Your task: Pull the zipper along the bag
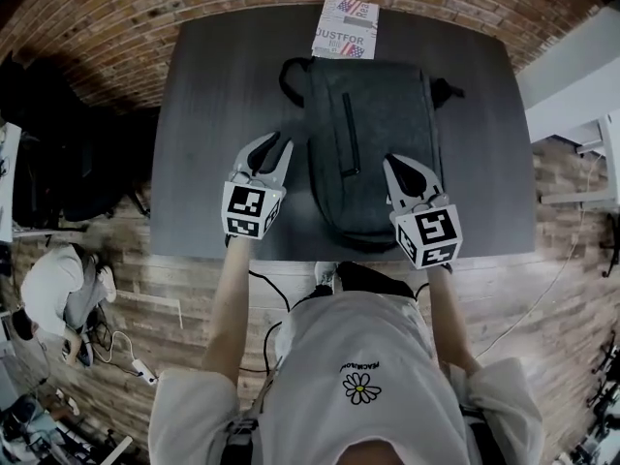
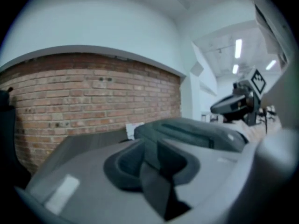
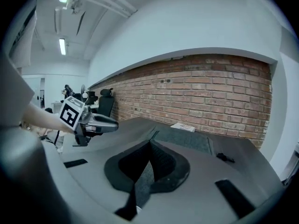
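Observation:
A dark grey backpack (image 1: 373, 114) lies flat on the dark table (image 1: 213, 114), with a vertical pocket zipper (image 1: 349, 134) on its top face. My left gripper (image 1: 274, 143) hovers over the bare table just left of the bag, slightly open with nothing between its fingers. In the left gripper view the bag (image 2: 196, 132) lies ahead and to the right of the gripper (image 2: 152, 143). My right gripper (image 1: 392, 161) is shut and empty over the bag's near right part. In its own view the gripper (image 3: 150, 143) points at the bag (image 3: 184, 139). Whether it touches the fabric I cannot tell.
A printed magazine (image 1: 345, 27) lies at the table's far edge behind the bag. A brick wall (image 3: 210, 92) runs beyond the table. On the wooden floor to the left, a person (image 1: 53, 289) crouches beside cables, and a dark chair (image 1: 58, 172) stands further back.

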`<action>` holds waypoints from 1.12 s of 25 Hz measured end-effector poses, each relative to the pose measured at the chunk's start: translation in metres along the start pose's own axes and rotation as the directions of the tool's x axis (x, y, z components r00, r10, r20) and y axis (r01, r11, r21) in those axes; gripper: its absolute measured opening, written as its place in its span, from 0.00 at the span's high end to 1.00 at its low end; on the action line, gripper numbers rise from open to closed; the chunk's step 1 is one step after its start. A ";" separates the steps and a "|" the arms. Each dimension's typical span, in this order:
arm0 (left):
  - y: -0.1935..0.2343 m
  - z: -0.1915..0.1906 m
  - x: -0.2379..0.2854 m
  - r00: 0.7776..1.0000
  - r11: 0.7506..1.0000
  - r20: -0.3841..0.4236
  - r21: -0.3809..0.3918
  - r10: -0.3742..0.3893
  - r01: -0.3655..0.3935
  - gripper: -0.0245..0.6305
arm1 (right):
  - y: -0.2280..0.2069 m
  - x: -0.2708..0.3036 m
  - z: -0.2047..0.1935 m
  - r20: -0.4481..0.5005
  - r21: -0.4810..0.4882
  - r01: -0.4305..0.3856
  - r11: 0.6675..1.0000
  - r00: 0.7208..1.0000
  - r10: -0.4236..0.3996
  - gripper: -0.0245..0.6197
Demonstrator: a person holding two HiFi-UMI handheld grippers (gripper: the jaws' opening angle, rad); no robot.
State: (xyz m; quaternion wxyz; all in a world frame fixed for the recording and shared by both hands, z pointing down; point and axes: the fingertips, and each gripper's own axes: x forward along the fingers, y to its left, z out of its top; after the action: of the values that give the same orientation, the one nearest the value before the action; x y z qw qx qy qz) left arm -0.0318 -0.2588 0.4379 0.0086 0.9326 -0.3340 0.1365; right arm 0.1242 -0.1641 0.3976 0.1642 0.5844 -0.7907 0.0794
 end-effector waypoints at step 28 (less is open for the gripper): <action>-0.046 -0.100 0.075 0.623 0.625 -0.585 0.236 -0.520 0.744 0.81 | 0.018 0.051 -0.046 -0.161 -0.158 -0.262 0.952 0.958 0.237 0.96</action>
State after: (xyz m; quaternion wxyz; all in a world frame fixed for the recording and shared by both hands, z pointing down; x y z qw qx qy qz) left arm 0.0278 -0.2585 0.5570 -0.0829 0.9018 0.0827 0.4161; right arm 0.1016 -0.1899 0.4596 0.2594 0.4554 -0.8488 0.0698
